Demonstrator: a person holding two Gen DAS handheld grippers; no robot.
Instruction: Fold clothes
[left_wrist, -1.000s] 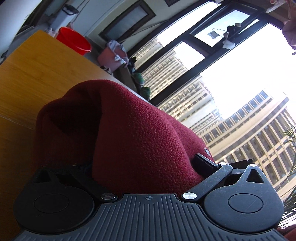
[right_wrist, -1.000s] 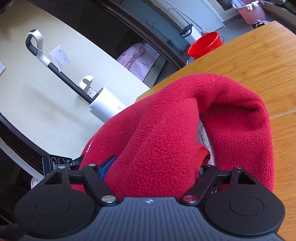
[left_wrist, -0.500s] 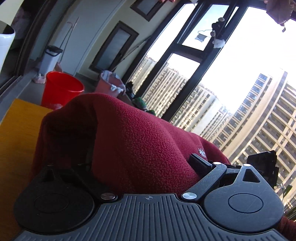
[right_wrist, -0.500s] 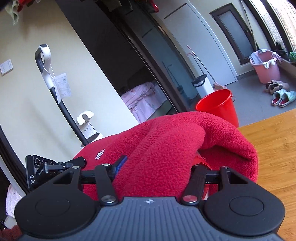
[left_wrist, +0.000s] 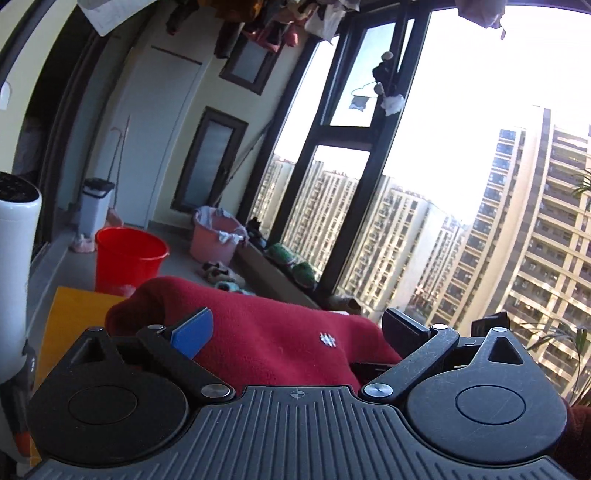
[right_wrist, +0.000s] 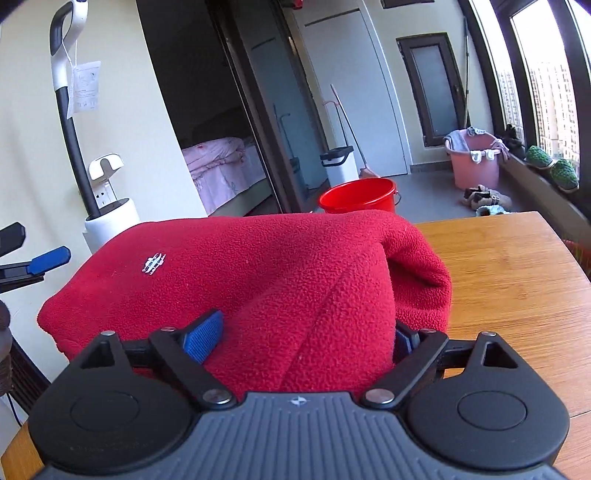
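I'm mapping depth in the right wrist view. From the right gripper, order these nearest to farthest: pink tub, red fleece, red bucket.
1. Red fleece: between the opening jaws of the right gripper, on the wooden table.
2. Red bucket: on the floor beyond the table, centre.
3. Pink tub: far right, by the window.

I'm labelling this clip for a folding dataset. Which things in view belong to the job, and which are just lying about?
Part of the job:
red fleece garment
wooden table
left hand-held gripper, open, fleece between
right hand-held gripper, jaws opening, fleece between

Just lying about:
red bucket
pink basket
white bin
slippers
stick vacuum
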